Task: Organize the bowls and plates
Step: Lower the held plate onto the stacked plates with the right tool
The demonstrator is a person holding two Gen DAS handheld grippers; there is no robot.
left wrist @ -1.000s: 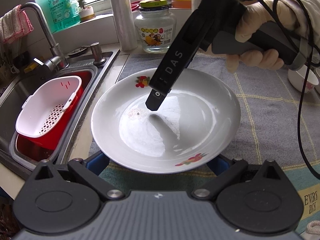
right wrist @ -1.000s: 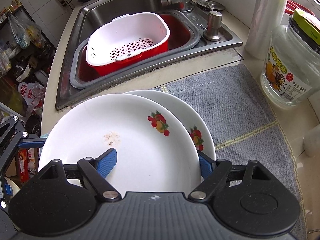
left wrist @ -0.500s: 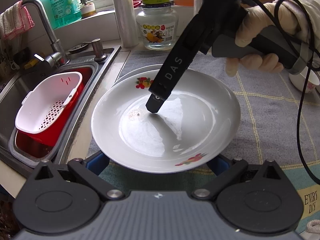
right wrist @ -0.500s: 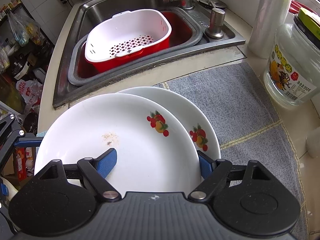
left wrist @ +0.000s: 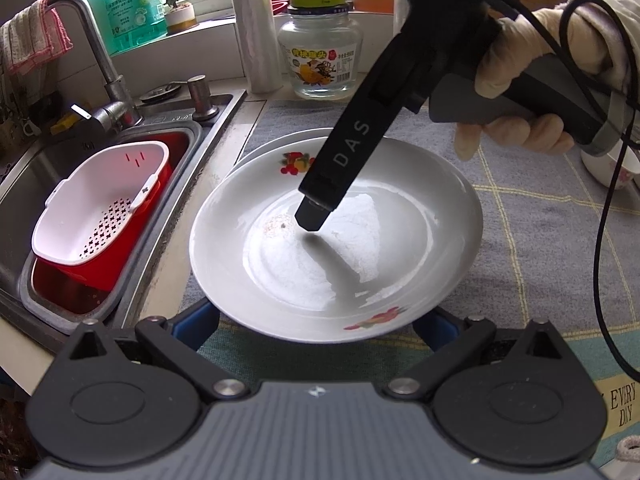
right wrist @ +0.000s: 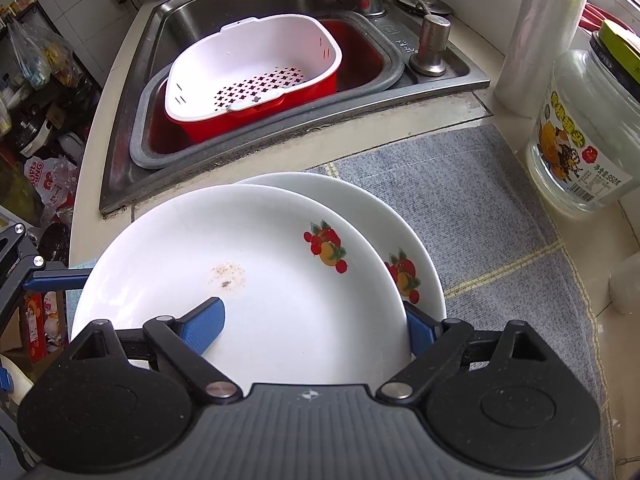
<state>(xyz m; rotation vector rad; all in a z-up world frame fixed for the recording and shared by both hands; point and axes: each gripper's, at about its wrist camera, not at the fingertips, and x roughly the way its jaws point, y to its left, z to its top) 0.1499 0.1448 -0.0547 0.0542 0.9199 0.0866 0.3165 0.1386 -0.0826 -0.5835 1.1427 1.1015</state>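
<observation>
A white plate with fruit prints (left wrist: 420,240) (right wrist: 260,264) lies over a second matching plate (left wrist: 276,146) (right wrist: 360,204) on the grey mat. My right gripper (right wrist: 312,328) is shut on the top plate's rim, one blue finger (right wrist: 204,326) over the plate, the other under it. In the left wrist view its black finger (left wrist: 340,160) reaches down into the plate. My left gripper (left wrist: 316,326) is open, its blue fingers (left wrist: 196,326) under the plate's near rim on either side. A white bowl (left wrist: 608,168) sits far right.
The sink (right wrist: 240,8) on the left holds a white strainer basket in a red tub (right wrist: 256,80). A glass jar (left wrist: 320,48) and a white roll (left wrist: 256,24) stand behind the mat. A faucet (left wrist: 100,64) is at the back left.
The top plate has shifted toward me, uncovering the far rim of the second plate beneath. Both grippers keep their hold and position on it.
</observation>
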